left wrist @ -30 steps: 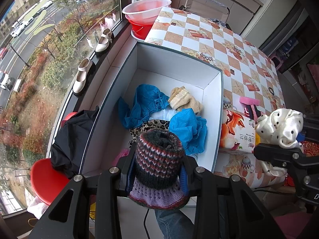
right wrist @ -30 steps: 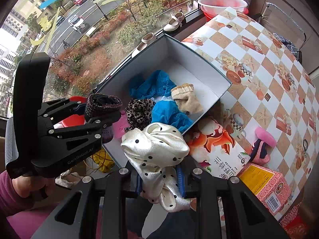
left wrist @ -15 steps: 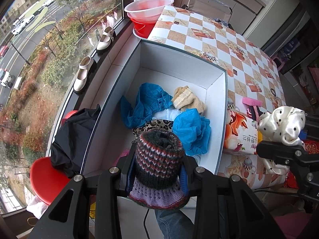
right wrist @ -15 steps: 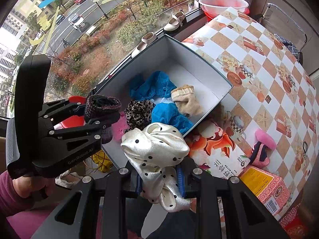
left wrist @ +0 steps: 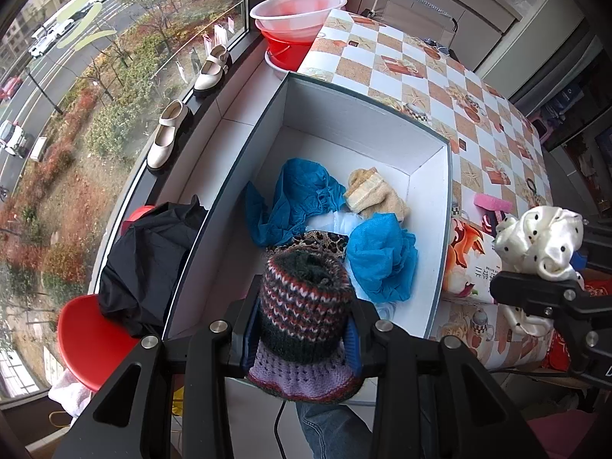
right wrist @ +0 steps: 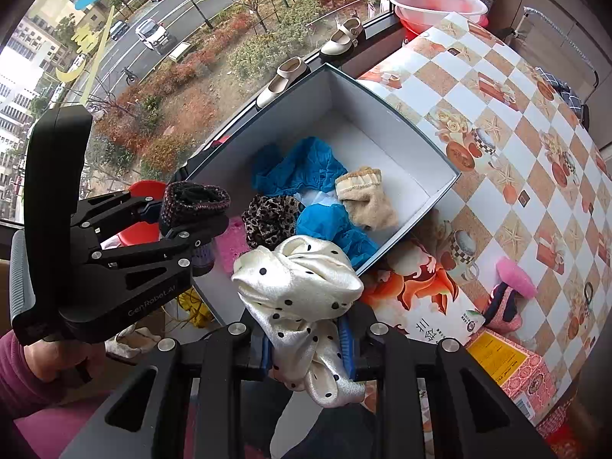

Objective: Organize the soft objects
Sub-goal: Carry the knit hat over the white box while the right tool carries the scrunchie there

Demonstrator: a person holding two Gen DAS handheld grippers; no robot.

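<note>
Since a second ago my left view slid slightly toward the box [left wrist: 436, 229]: it sits lower and more centered in frame, my grips unchanged. My left gripper [left wrist: 304, 321] is clamped on the striped knit hat [left wrist: 306, 298], bottom center of the left view, over the near end of the box. In the right view that same gripper [right wrist: 183, 218] shows mid-left, hat pinched between its fingers. My right gripper [right wrist: 306, 340] is clamped on the cream polka-dot scarf [right wrist: 302, 287], bottom center of the right view, just above the box's near corner; in the left view the scarf [left wrist: 543, 241] is at right edge. Inside the box, center frame: two blue cloths [left wrist: 302, 199], one further back, one nearer; a beige sock [left wrist: 373, 195] just right of them; leopard fabric [right wrist: 269, 220] near the front. Pink sponge [right wrist: 516, 273] lies on the checkered tablecloth [right wrist: 497, 114] at right. Two cream shoes [left wrist: 166, 135] on the window ledge, upper left.
</note>
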